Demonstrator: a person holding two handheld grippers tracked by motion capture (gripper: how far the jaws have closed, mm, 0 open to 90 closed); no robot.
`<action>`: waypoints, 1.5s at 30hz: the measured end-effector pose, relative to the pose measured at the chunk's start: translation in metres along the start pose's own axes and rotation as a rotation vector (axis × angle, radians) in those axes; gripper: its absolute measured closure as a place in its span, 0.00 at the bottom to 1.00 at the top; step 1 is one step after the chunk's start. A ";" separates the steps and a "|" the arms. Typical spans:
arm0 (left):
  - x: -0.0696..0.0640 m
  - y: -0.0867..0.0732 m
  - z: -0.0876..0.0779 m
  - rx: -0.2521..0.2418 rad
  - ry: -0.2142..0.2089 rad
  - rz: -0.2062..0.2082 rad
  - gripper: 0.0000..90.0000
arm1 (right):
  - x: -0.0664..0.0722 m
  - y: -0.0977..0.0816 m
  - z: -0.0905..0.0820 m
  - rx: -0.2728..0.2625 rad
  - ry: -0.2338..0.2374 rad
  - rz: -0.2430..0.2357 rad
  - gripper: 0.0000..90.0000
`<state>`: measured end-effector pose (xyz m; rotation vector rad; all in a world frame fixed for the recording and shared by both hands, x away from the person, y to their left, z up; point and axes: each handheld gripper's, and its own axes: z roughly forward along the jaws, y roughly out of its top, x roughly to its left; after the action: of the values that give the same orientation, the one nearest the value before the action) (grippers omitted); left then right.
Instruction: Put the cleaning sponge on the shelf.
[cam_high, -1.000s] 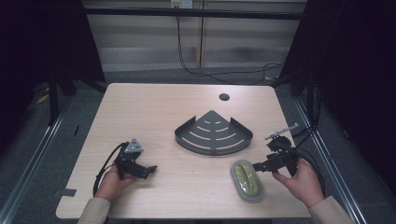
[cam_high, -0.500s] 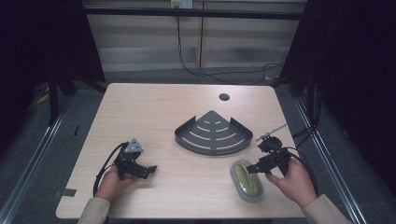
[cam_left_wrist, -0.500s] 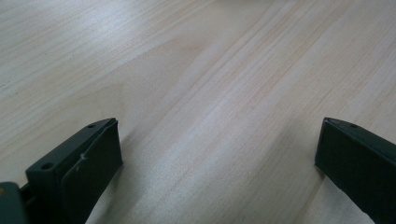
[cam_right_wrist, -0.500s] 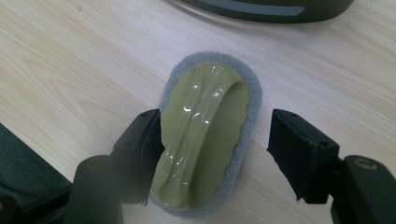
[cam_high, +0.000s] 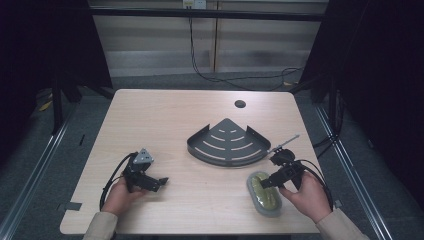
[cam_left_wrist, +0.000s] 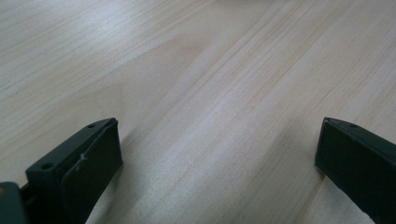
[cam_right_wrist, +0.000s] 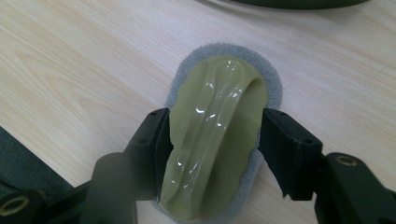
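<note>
Olive-green oval scrubber with a glossy moulded handle and a grey felt pad underneath (cam_right_wrist: 215, 140) lies flat on the pale wooden table (cam_high: 165, 125), directly between the two black jaws of the right gripper (cam_right_wrist: 212, 149). Those jaws have just been closing, and in the right gripper view each pad sits against one long side of the green handle, so the right gripper is grasping the scrubber across its narrow width while the grey pad rests on the wood. From above, the right gripper (cam_high: 264, 183) reaches over the near-right part of the scrubber (cam_high: 264, 196), with the person's hand behind it. Just beyond the gripper's tips, away from the person, stands a dark grey quarter-round metal corner shelf with slotted floor and low rim (cam_high: 227, 145), close to the scrubber but apart from it. Well off to the far side of that shelf from the right gripper, the left gripper (cam_high: 159, 183) lies low over bare wood; its jaws are spread wide with nothing between them.
</note>
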<state>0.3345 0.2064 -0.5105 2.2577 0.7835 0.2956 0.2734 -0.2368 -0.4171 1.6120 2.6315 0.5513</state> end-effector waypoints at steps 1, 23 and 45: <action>0.000 0.000 0.000 0.001 0.000 0.000 0.00 | 0.000 0.000 0.001 0.002 -0.001 0.004 0.49; 0.000 0.000 0.000 -0.002 -0.002 0.004 0.00 | 0.007 0.003 0.004 0.104 -0.015 -0.044 0.80; 0.000 0.000 0.000 -0.002 -0.002 0.003 0.00 | 0.005 0.031 -0.035 0.089 -0.014 -0.086 0.80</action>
<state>0.3347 0.2067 -0.5106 2.2571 0.7789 0.2947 0.2911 -0.2300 -0.3743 1.5093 2.7367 0.4241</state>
